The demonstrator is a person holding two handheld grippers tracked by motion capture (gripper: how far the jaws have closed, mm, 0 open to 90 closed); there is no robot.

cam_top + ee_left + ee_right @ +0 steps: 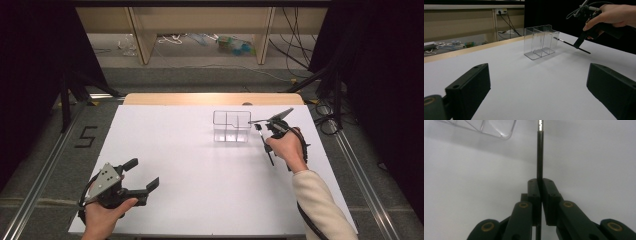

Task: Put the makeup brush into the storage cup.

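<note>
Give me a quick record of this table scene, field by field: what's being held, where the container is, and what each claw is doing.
held thing: thin black brush, lifted off the table, silver-collared tip toward the organizer
right claw: shut on the brush handle
left claw: open, nothing between its jaws, at the near left of the table
container: clear plastic organizer with compartments, upright, toward the far side of the table
brush versus organizer: tip just beside it, not inside
surface: white table

Black curtains [35, 75] flank a grey floor [200, 75] with wooden shelving [200, 22], perhaps cluttered underneath.
</note>
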